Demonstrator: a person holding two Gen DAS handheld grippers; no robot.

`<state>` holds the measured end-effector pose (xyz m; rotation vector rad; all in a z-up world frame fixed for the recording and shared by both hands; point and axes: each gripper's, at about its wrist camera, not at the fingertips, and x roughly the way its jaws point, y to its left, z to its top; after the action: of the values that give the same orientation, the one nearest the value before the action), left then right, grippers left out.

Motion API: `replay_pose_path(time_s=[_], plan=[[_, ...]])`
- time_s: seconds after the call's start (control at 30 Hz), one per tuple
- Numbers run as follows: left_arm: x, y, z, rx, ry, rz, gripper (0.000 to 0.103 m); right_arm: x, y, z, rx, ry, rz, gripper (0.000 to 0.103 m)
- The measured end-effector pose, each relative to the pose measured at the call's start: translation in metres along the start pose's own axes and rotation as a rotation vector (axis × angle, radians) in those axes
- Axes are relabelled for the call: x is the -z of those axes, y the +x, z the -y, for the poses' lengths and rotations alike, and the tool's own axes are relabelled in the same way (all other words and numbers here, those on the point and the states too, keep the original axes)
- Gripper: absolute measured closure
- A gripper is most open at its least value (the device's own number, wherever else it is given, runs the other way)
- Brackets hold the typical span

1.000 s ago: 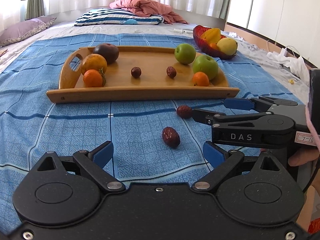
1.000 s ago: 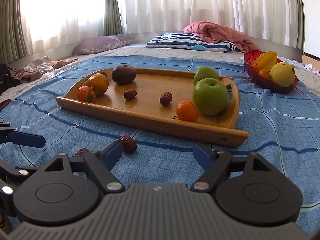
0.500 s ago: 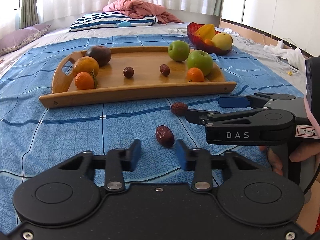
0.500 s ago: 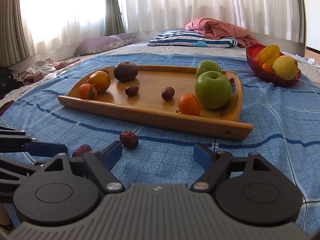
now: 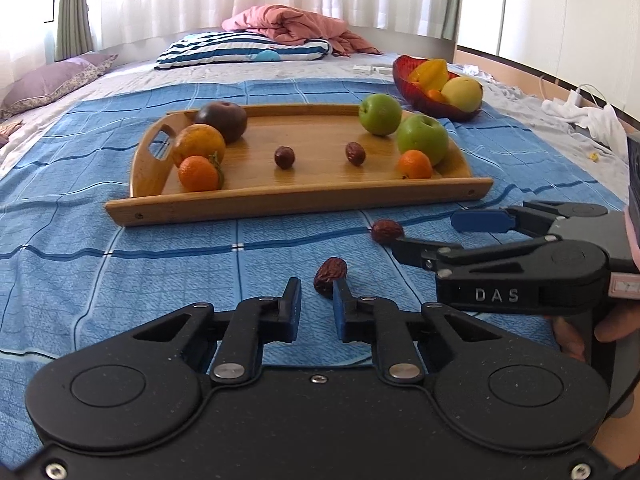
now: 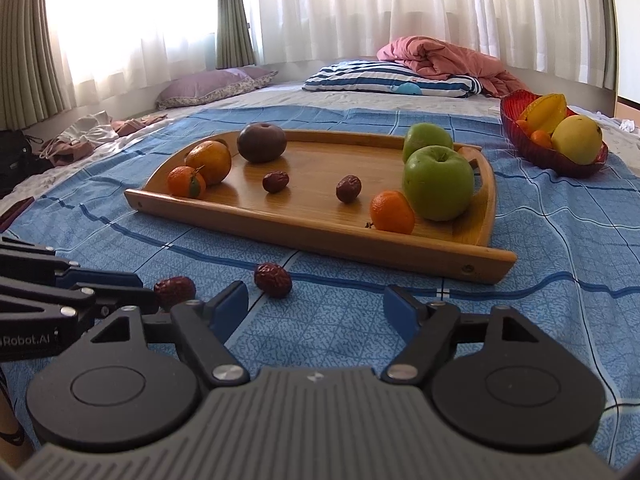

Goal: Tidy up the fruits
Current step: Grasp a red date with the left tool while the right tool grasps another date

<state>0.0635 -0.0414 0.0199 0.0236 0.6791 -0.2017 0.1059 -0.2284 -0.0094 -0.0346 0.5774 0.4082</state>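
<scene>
Two red dates lie on the blue bedspread in front of a wooden tray [image 5: 296, 200]. The near date [image 5: 329, 271] sits just ahead of my left gripper [image 5: 317, 304], whose jaws are narrowed with a small gap, empty. The far date [image 5: 386, 230] lies at the tips of my right gripper [image 5: 424, 232], seen from the side. In the right wrist view my right gripper [image 6: 316, 304] is wide open, with one date [image 6: 273, 279] ahead of its left finger and the other [image 6: 174, 287] by the left gripper's tips. The tray [image 6: 320, 236] holds two green apples, oranges, a dark fruit and two dates.
A red bowl [image 5: 436, 107] of yellow and orange fruit stands right of the tray, also in the right wrist view [image 6: 556, 156]. Pillows and a pink blanket [image 5: 296, 28] lie at the bed's head. White cloth [image 5: 592, 120] lies at the right edge.
My left gripper's jaws have closed from wide open to a narrow gap and moved up to the near date. The right gripper stayed open, shifting slightly.
</scene>
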Motion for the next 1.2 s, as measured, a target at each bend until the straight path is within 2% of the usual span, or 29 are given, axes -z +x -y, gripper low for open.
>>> replay_pose_path(time_s=[0.3,0.43,0.6,0.67,0.73,0.8,1.2], plan=[[-0.001,0.003,-0.007,-0.005,-0.020,-0.006,0.088,-0.002,0.003,-0.009,-0.010,-0.016,-0.010,0.033],[-0.003,0.006,-0.009,0.009,-0.037,-0.008,0.087,-0.004,0.006,-0.010,-0.012,-0.008,-0.012,0.047],[-0.007,0.012,-0.009,0.028,-0.059,-0.014,0.086,-0.009,0.012,-0.013,-0.053,-0.004,-0.022,0.054],[-0.009,0.016,-0.009,0.028,-0.063,-0.013,0.085,-0.012,0.014,-0.014,-0.064,-0.006,-0.027,0.059],[-0.011,0.019,-0.008,0.026,-0.064,-0.010,0.085,-0.013,0.017,-0.015,-0.065,-0.006,-0.036,0.073],[-0.012,0.022,-0.008,0.029,-0.063,-0.012,0.085,-0.014,0.018,-0.017,-0.063,-0.005,-0.038,0.076],[-0.019,0.025,-0.005,0.027,-0.065,0.001,0.085,-0.014,0.014,-0.020,-0.032,-0.008,-0.021,0.076]])
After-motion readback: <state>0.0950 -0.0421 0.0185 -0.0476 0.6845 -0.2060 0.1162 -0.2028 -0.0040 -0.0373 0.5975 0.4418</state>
